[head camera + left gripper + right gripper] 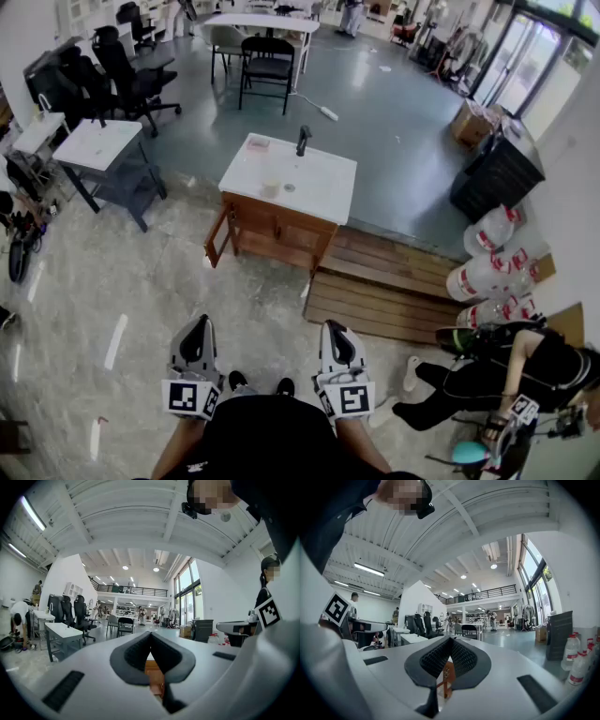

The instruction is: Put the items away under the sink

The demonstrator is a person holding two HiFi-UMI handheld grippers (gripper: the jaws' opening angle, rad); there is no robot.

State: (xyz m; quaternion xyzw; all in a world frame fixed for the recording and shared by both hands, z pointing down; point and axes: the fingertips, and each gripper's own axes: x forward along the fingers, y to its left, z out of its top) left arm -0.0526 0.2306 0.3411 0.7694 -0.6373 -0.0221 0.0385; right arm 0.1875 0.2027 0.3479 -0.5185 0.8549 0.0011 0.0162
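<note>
A sink cabinet of brown wood with a white top and a black faucet stands some way ahead on the floor. On the top lie a pinkish item and a small pale item. My left gripper and right gripper are held side by side near my body, level, pointing at the cabinet and well short of it. Both are shut with nothing between the pads. The cabinet shows through the gap below the closed tips of the left gripper and the right gripper.
A low wooden platform lies to the right of the cabinet, with large water bottles beyond it. A person sits on the floor at the right. A white table, office chairs and a black bin stand around.
</note>
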